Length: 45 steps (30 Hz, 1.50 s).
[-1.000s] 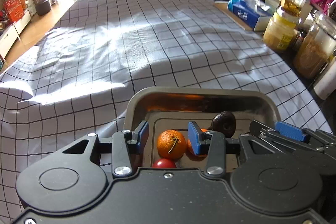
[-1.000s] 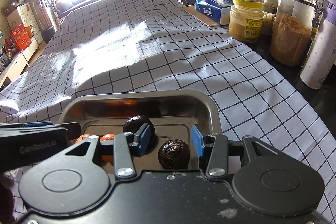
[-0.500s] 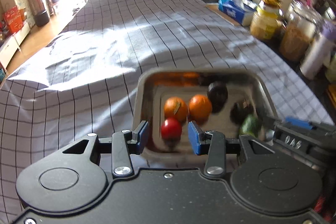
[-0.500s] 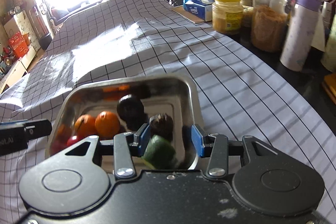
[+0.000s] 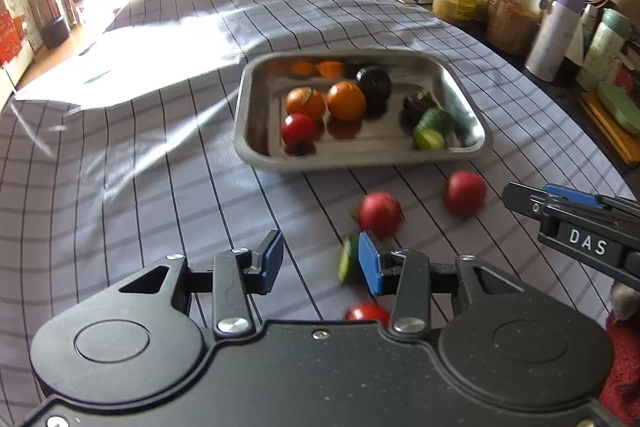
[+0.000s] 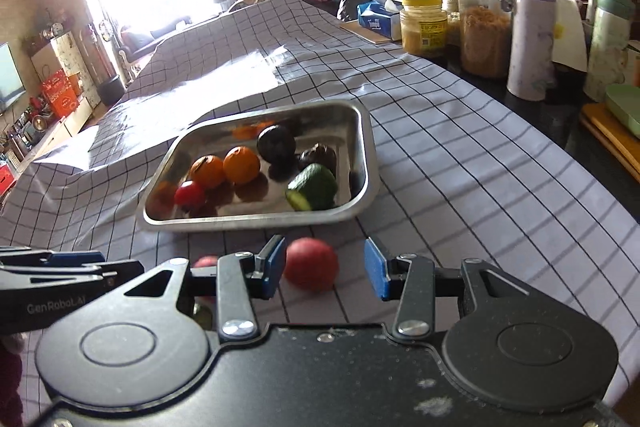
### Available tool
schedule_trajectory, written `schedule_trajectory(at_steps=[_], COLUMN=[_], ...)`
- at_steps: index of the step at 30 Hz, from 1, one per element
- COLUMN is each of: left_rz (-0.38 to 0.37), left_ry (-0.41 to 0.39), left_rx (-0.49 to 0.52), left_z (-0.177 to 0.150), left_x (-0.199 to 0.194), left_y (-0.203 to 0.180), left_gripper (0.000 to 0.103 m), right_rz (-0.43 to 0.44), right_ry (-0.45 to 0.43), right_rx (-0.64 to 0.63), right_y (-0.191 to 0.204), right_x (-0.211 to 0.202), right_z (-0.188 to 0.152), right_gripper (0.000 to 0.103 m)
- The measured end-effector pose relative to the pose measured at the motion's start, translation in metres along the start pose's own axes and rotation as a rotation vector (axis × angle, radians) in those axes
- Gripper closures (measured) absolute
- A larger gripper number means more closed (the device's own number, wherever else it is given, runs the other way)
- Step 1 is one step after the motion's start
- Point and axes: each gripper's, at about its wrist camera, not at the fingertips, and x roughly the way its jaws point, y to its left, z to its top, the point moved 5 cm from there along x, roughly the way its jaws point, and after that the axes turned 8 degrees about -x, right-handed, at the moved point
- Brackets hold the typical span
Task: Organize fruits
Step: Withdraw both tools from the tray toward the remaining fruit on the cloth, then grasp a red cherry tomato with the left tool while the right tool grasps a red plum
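Checked cloth (image 5: 160, 155) is spread over a long table, with sun glare at the far end and jars (image 6: 484, 23), bottles and a tissue box (image 6: 378, 17) lined up along the right edge. On the cloth a metal tray (image 5: 256, 151) is seen, and a mixed lot is kept in it: two oranges (image 5: 346, 101), a small tomato (image 5: 298, 130), two dark round fruits (image 5: 374, 83) and a cut green piece (image 5: 430, 125) in the near right corner.

Outside the tray, near its front rim, a few red fruits are left on the cloth: one (image 5: 379, 213) just ahead of the left gripper (image 5: 320, 263), another (image 5: 465, 191) further right, and a third (image 5: 367, 311) mostly hidden by the gripper body. A blurred green slice (image 5: 345, 259) is seen just beside the left gripper's right pad.

Both claws are parted and nothing is grasped. In the right wrist view, a red fruit (image 6: 311, 264) is seen lying ahead of the right gripper (image 6: 326, 273), close to its left pad, though contact can't really be told.
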Motion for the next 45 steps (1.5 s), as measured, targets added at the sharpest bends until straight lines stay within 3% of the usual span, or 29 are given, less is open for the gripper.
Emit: schedule_trajectory(at_steps=[10, 17, 23, 45], left_rz=[-0.055, -0.077, -0.088, -0.123], left_ry=[0.012, 0.071, 0.114, 0.153], left_rx=[0.029, -0.005, -0.023, -0.029], left_z=[-0.041, -0.056, -0.061, -0.047], left_x=[-0.008, -0.001, 0.01, 0.025], left_y=[-0.009, -0.004, -0.005, -0.005], left_gripper=[0.052, 0.052, 0.052, 0.057], right_rz=[-0.027, -0.028, -0.041, -0.054], right_ry=[0.022, 0.041, 0.043, 0.078], right_rx=[0.042, 0.044, 0.026, -0.029], right_y=[-0.009, -0.007, -0.003, 0.019], right_x=[-0.017, -0.016, -0.008, 0.038], right_z=[-0.038, -0.05, -0.048, -0.011], right_gripper=[0.058, 0.058, 0.058, 0.055])
